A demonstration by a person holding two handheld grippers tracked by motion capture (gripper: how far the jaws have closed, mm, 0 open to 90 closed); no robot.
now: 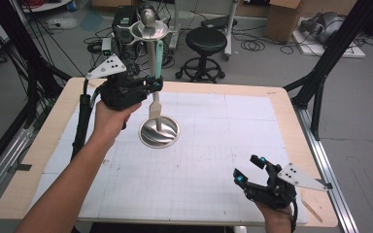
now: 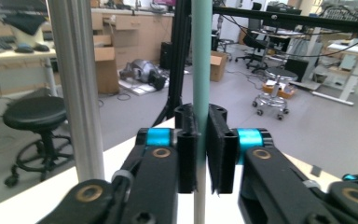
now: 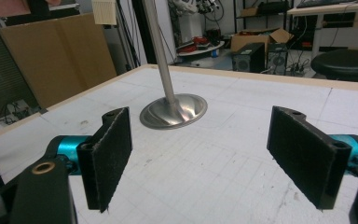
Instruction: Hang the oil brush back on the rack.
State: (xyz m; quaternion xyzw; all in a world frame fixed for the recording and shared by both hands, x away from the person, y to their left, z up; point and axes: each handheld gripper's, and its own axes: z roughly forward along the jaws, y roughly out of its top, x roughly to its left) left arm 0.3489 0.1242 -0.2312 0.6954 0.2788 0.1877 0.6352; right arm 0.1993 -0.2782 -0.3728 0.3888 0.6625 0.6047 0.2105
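A metal stand rises from a round base point(image 1: 159, 132) in the middle of the white table; its pole point(image 1: 152, 63) carries a shallow dish point(image 1: 148, 32) with a metal ball point(image 1: 148, 17) on top. My left gripper point(image 1: 158, 85) is shut on the teal handle point(image 1: 159, 57) of a brush-like tool held upright beside the pole, with its cream head point(image 1: 154, 110) hanging just above the base. The left gripper view has the handle point(image 2: 201, 70) pinched between the pads point(image 2: 187, 154), and the pole point(image 2: 77, 88) to its left. My right gripper point(image 1: 248, 170) stands open and empty at the front right, facing the base point(image 3: 173, 110).
A black stool point(image 1: 206, 41) stands beyond the table's far edge. Black frame legs point(image 1: 320, 73) stand off the right side and dark cables hang at the left. A thin wooden stick point(image 1: 313, 209) lies on the table's front right corner.
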